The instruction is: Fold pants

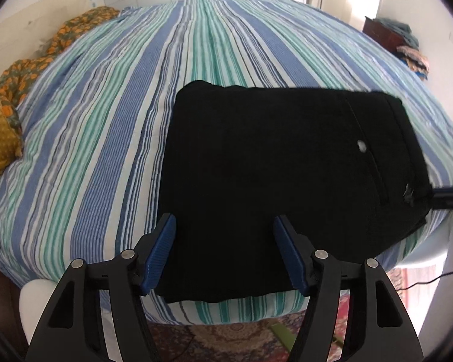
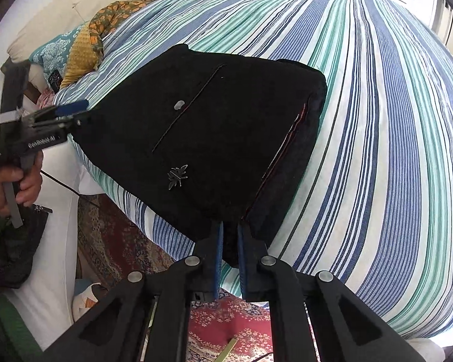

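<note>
Striped bedspread (image 1: 111, 126) across bed; black pants (image 1: 271, 166) folded at near edge; patterned rug (image 2: 226, 325) below; left tongs (image 1: 223, 253) spread above pants; right tongs (image 2: 230, 259) pinching pants' hem.
</note>
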The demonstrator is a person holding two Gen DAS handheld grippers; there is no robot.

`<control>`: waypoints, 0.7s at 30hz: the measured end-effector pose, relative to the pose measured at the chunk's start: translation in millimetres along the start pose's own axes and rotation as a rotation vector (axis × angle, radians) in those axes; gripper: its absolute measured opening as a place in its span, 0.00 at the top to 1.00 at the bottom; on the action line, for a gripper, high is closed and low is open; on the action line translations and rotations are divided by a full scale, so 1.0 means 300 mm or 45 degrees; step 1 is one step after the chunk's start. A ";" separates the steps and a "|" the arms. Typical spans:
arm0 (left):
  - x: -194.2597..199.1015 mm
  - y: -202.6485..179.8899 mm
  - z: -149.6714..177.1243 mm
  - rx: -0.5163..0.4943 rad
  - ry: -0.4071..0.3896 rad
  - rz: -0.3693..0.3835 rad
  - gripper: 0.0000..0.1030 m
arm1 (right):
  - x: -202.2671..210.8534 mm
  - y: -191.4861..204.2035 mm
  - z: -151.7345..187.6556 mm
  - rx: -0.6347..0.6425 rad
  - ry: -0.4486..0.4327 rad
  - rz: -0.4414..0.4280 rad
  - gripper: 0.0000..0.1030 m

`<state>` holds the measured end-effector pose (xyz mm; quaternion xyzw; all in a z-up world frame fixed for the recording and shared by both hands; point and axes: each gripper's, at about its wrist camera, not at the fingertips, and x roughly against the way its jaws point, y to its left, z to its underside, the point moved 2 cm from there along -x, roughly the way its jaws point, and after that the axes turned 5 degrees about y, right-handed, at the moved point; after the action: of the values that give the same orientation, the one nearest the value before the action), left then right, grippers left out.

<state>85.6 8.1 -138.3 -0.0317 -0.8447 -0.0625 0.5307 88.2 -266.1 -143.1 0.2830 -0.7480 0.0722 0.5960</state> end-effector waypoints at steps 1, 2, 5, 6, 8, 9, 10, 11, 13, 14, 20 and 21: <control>-0.003 -0.015 0.010 -0.028 -0.008 -0.025 0.34 | 0.014 -0.008 -0.003 -0.015 -0.004 -0.019 0.91; -0.001 -0.021 0.016 -0.034 -0.013 -0.032 0.34 | 0.031 -0.014 -0.006 -0.032 -0.014 -0.025 0.88; 0.004 -0.019 0.017 -0.022 -0.014 -0.017 0.34 | 0.119 -0.025 -0.072 -0.061 -0.115 0.026 0.85; 0.004 -0.020 0.017 -0.023 -0.015 -0.017 0.34 | 0.149 -0.022 -0.106 -0.062 -0.159 0.019 0.84; 0.008 -0.021 0.024 -0.028 -0.021 -0.019 0.34 | 0.190 -0.002 -0.190 -0.054 -0.245 -0.008 0.84; 0.010 -0.023 0.027 -0.030 -0.024 -0.018 0.34 | 0.199 0.014 -0.230 -0.041 -0.291 -0.032 0.84; 0.012 -0.022 0.029 -0.030 -0.026 -0.016 0.34 | 0.195 0.032 -0.263 -0.026 -0.327 -0.064 0.84; 0.014 -0.023 0.033 -0.031 -0.028 -0.013 0.34 | 0.174 0.044 -0.289 -0.019 -0.342 -0.092 0.84; 0.018 -0.022 0.041 -0.030 -0.030 0.000 0.34 | 0.093 0.051 -0.304 -0.038 -0.274 -0.119 0.84; 0.024 -0.018 0.044 -0.026 -0.030 0.013 0.34 | 0.042 0.050 -0.287 -0.046 -0.210 -0.100 0.84; 0.069 0.040 -0.032 0.094 -0.025 0.254 0.29 | -0.104 -0.014 -0.095 -0.178 -0.122 -0.101 0.84; 0.064 0.050 -0.069 0.107 -0.027 0.270 0.29 | -0.104 -0.032 -0.089 -0.220 -0.126 -0.133 0.84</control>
<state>97.6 20.0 -110.8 -0.0994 -0.8439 0.0296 0.5264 119.8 -251.6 -166.9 0.2725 -0.7642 -0.0377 0.5834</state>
